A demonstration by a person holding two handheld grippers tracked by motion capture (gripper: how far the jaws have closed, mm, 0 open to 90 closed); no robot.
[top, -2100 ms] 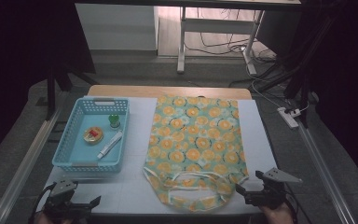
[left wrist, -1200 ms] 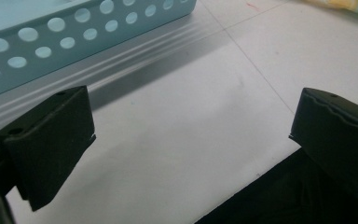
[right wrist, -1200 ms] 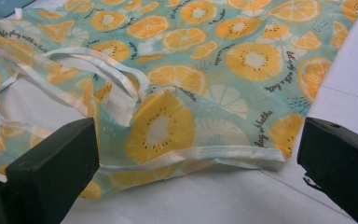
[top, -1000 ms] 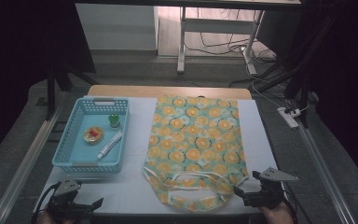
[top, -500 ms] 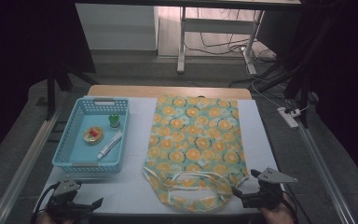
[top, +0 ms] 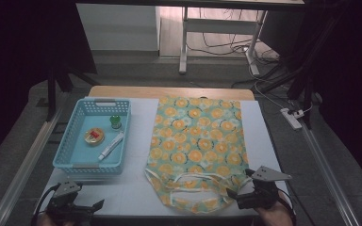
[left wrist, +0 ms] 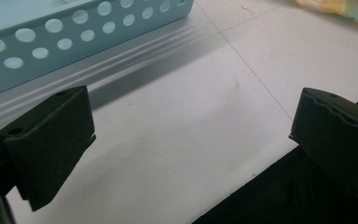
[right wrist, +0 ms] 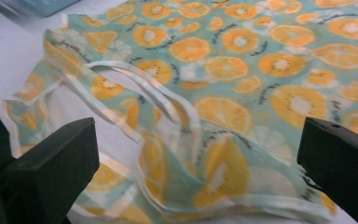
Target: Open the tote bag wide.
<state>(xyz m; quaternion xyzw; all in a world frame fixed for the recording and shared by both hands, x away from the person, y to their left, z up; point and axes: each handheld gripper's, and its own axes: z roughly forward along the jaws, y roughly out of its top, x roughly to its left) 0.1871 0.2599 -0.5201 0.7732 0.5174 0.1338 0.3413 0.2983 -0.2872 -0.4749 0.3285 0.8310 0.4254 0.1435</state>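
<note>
1. Left gripper (top: pixel 82 207): at the near left corner of the table, black and boxy, grey three-cornered plate on top, cable trailing off the edge. Jaws spread wide, gripping nothing; in the left gripper view, two matte black blocks with bare white tabletop (left wrist: pixel 182 135) between them.
2. Basket (top: pixel 66 160): pale blue plastic, rectangular, walls pierced with rows of round holes, ridged rim at the base; just beyond the left gripper on the left half of the table.
3. Inside the basket: a flat round tin (top: pixel 94 136) with a red and yellow lid, a small green-capped jar (top: pixel 116 122) standing upright toward the far wall, a slim white tube (top: pixel 111 145) lying aslant.
4. Table (top: pixel 132 188): smooth white sheet with fine seam lines over a wooden top, light wood strip along the far edge.
5. Garment (top: pixel 195 141): thin soft cloth, mint green printed with orange slices and white blossoms, laid flat right of the basket, roughly rectangular, hem at the far edge. Near end rumpled, white-bound straps and neckline looping in loose folds.
6. Right gripper (top: pixel 238 200): at the near right corner, same black body and grey plate, hand (top: pixel 273 216) behind it. Jaws parted wide, empty, poised just over the crumpled near right corner of the garment, cloth lying between the two blocks in the right gripper view.
</note>
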